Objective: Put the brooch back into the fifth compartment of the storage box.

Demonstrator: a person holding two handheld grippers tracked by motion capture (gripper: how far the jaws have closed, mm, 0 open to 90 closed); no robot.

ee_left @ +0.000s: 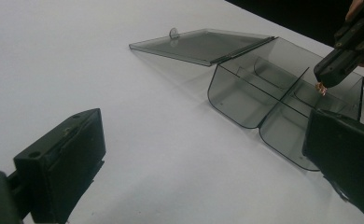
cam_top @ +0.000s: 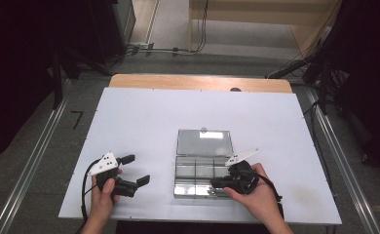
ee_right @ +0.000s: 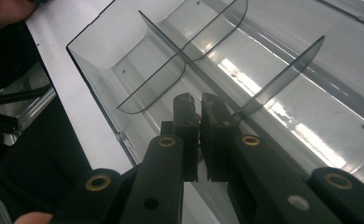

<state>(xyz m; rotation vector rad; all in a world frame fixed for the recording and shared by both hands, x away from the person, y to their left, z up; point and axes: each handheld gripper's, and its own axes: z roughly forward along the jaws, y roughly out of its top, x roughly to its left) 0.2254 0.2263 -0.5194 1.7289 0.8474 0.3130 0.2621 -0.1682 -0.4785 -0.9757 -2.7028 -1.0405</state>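
- A clear, smoke-tinted organizer box (cam_top: 196, 176) lies on the white counter (cam_top: 144, 122), toward the person's edge and a little right of its middle.
- The box's lid (cam_top: 204, 142) is swung fully open and lies flat on the counter on the far side of the box, joined to it along the hinge edge.
- Thin dividers (ee_right: 171, 70) split the inside of the box into compartments, which look empty.
- The right gripper (cam_top: 216, 183), held in the person's right hand (cam_top: 256, 195), sits at the box's right near corner, its tips reaching over the compartments there.
- In the right gripper view its jaws stand almost together, nipping a tiny copper-coloured piece (ee_right: 198, 122) between the tips. The left gripper view shows the same piece (ee_left: 320, 88) at the tip of that gripper, just above the box's right-hand compartments. What the piece is cannot be told.
- The left gripper (cam_top: 135, 169), held in the person's left hand (cam_top: 104, 192), is well left of the box, over bare counter.
- Its jaws are spread wide with nothing between them, pointing toward the box.
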